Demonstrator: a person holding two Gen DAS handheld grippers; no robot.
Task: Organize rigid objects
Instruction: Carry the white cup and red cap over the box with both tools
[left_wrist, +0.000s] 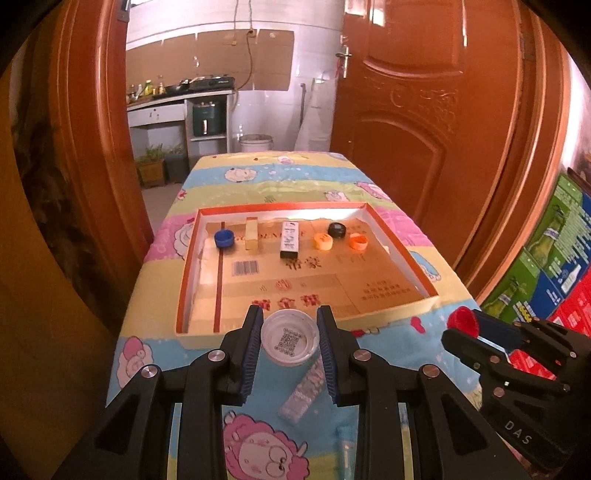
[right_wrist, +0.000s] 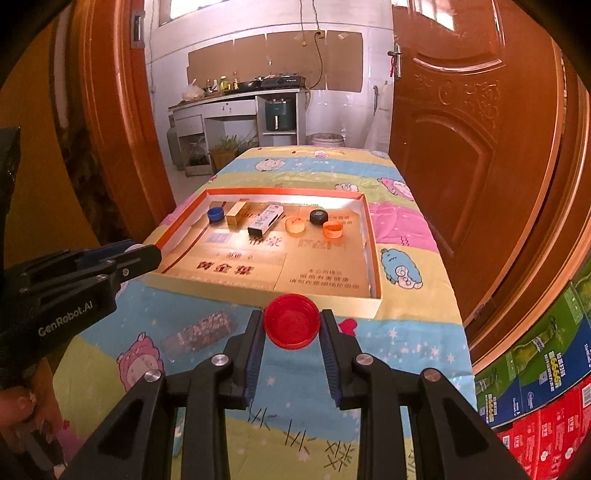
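Note:
My left gripper (left_wrist: 290, 325) is shut on a white bottle cap (left_wrist: 290, 336), open side up with a QR code inside, held above the near rim of the shallow cardboard tray (left_wrist: 391, 314). My right gripper (right_wrist: 291, 325) is shut on a red bottle cap (right_wrist: 291, 320), held just short of the tray's near wall (right_wrist: 332, 304); it shows in the left wrist view too (left_wrist: 463, 320). In the tray's far row lie a blue cap (left_wrist: 224, 238), a tan block (left_wrist: 252, 233), a black-and-white box (left_wrist: 289, 240), two orange caps (left_wrist: 323, 242) and a black cap (left_wrist: 337, 229).
A clear glittery rectangular piece (left_wrist: 303, 395) lies on the cartoon tablecloth (left_wrist: 155, 339) below my left gripper. Wooden doors stand on both sides. Stacked coloured cartons (right_wrist: 546, 369) are at the right. A kitchen counter stands beyond the table.

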